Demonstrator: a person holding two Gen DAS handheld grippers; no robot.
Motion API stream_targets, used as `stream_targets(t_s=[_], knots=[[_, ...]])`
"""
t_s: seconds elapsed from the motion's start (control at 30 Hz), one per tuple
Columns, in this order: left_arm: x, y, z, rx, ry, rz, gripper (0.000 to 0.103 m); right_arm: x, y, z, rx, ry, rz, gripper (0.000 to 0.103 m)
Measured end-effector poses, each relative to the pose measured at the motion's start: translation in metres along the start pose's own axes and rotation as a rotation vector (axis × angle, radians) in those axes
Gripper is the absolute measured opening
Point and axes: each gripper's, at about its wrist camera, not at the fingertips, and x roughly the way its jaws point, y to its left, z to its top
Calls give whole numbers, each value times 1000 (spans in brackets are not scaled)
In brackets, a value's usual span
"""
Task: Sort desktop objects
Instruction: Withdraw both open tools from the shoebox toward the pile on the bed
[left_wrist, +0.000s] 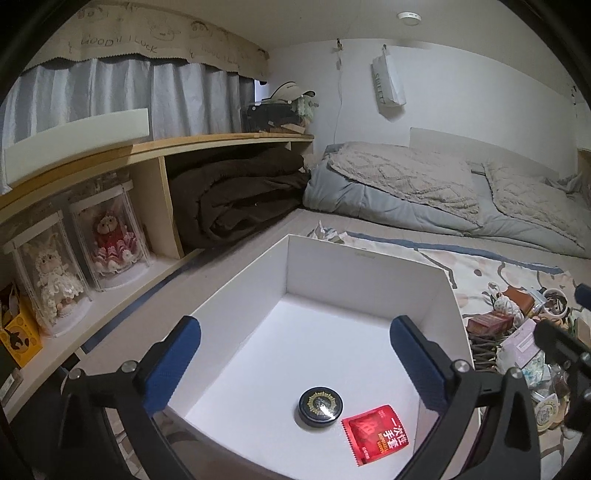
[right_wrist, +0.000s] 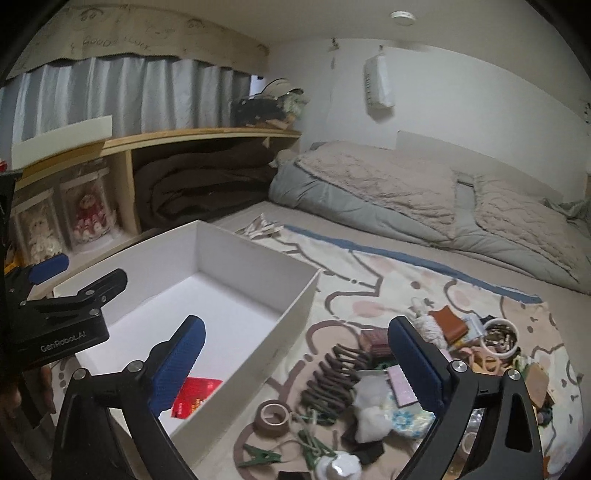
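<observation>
A grey curtain (left_wrist: 110, 96) hangs at ten o'clock in the left wrist view, under a beige valance (left_wrist: 147, 33) lettered "GOOD LUCK". Below it runs a wooden shelf (left_wrist: 221, 142); its left compartment, at nine o'clock, holds two dolls in clear cases, one in cream (left_wrist: 55, 277) and one in red (left_wrist: 110, 236) just beside it. A folded brown blanket (left_wrist: 240, 195) fills the next compartment. A cap (left_wrist: 291, 90) sits on the shelf top near twelve o'clock. A grey duvet (left_wrist: 424, 192) lies rumpled at two o'clock. A white bag (left_wrist: 386, 83) hangs on the wall at one o'clock, beneath a round ceiling fitting (left_wrist: 409, 17).
</observation>
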Motion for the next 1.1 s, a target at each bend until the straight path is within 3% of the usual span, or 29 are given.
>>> stream_targets(t_s=[0.57, 0.7, 1.1], knots=[[-22, -26, 7, -20, -60, -57, 103, -37, -59, -16, 29, -31, -102, 99], [-27, -34, 8, -26, -72, -76, 103, -47, -77, -24, 37, -35, -159, 99], [-43, -68, 5, -18, -105, -153, 103, -67, -136, -48, 138, -21, -241, 99]])
